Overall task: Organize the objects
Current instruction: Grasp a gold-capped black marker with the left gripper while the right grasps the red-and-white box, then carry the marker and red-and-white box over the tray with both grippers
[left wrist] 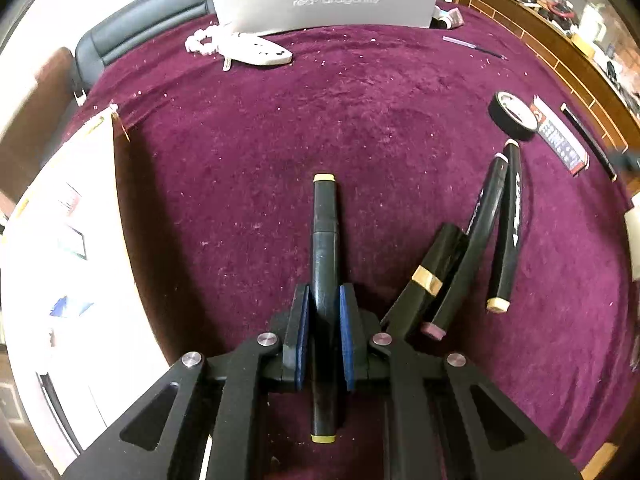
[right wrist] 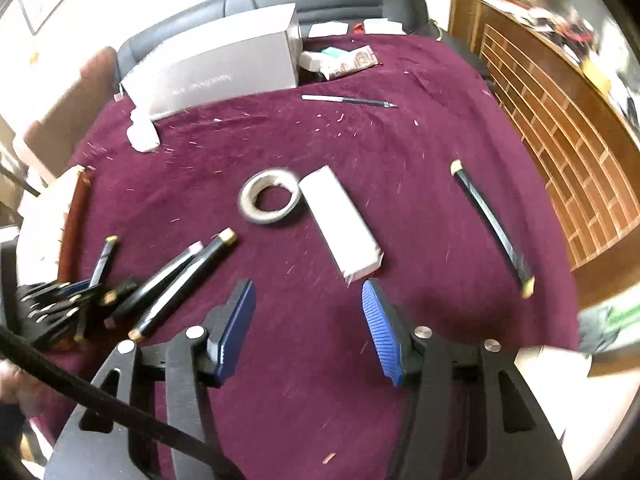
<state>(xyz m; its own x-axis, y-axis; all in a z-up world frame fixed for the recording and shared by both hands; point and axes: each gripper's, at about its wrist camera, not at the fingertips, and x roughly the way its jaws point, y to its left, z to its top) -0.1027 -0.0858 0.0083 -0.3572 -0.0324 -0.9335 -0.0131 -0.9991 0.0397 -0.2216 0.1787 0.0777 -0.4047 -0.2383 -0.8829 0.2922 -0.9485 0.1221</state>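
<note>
The left gripper [left wrist: 325, 328] clamped a smooth black cylindrical marker with yellowish end caps [left wrist: 325, 240] over the fuzzy maroon cloth [left wrist: 280, 128]. Three similar black markers [left wrist: 476, 236] lay just right. The right gripper [right wrist: 308, 320] stood apart near a white rectangular box [right wrist: 340, 220] and a tape ring [right wrist: 270, 198].

Landmark: tape roll [right wrist: 270, 197], flat on table cloth [right wrist: 360, 140]. Small carton [right wrist: 340, 222] just right of it, touching or nearly. Two markers [right wrist: 176, 280] near-left, side by side. Lone marker [right wrist: 494, 228] well right, past carton. Craft knife [right wrist: 348, 100] behind. Large box [right wrist: 216, 72] behind-left, at far edge.
</note>
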